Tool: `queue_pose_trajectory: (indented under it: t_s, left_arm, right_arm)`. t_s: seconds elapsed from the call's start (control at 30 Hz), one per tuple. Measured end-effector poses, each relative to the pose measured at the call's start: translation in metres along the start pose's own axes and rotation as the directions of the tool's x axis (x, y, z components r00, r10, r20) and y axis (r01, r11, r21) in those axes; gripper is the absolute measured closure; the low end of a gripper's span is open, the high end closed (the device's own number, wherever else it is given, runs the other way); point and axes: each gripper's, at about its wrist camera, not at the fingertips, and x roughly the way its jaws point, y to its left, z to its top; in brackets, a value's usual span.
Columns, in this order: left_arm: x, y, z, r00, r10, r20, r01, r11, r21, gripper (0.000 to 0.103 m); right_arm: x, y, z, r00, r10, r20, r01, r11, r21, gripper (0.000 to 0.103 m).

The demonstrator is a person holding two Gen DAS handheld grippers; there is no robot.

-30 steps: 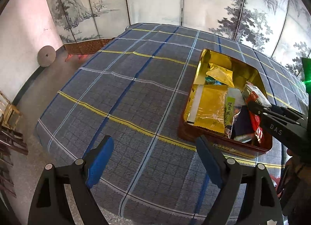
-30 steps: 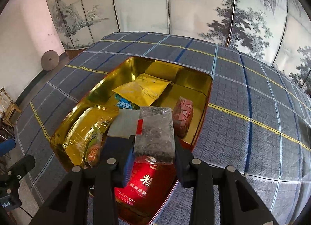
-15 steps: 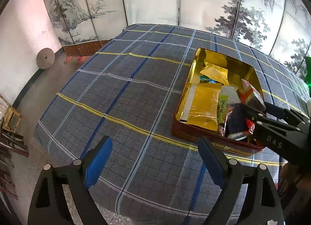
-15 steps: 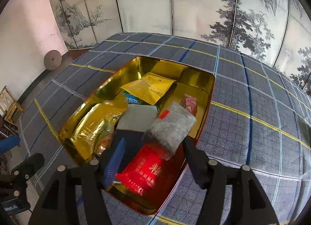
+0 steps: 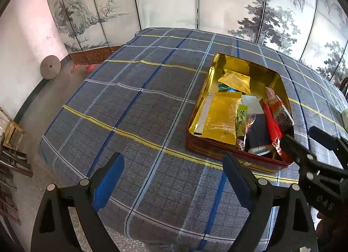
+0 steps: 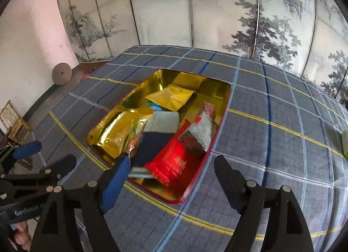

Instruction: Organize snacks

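A red tin with a gold inside (image 6: 196,183) (image 5: 217,147) stands on the blue checked tablecloth, holding several snack packets. A clear packet of dark grey bits (image 6: 199,134) (image 5: 281,115) leans on the tin's right wall, lying partly on a red packet (image 6: 171,160). A gold packet (image 6: 117,134), a yellow one (image 6: 170,97) and a dark blue one (image 6: 154,145) lie beside them. My right gripper (image 6: 171,178) (image 5: 301,135) hangs just in front of the tin's near end, its jaws opening with nothing held. My left gripper (image 5: 173,180) (image 6: 50,156) hovers over bare cloth left of the tin, jaws opening, empty.
A painted folding screen (image 5: 195,2) stands behind the table. The cloth's left and near edges drop to the floor, where a grey disc (image 5: 50,67) leans on the wall and a wooden stool (image 5: 13,132) stands. A pale green thing (image 6: 344,143) lies at the far right.
My right gripper let go of the clear packet, which dropped into the tin, then drew back and opened wide. The left gripper stayed in place and opened a little.
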Motion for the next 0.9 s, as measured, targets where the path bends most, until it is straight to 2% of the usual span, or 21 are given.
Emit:
queue_pose_trajectory:
  t_s: [0.47,0.9]
  left_arm:
    - [-0.002,-0.009,-0.003,1.000,-0.004,-0.015,0.004,1.000,0.014,0.013]
    - [-0.003,-0.012,-0.003,1.000,0.007,-0.014,-0.007,1.000,0.013,0.013]
  right_arm:
    - [0.001,-0.001,-0.015,0.999,-0.012,-0.047,0.012,1.000,-0.015,0.022]
    - [0.002,-0.003,-0.018,0.998,0.012,-0.062,-0.012,1.000,-0.001,0.022]
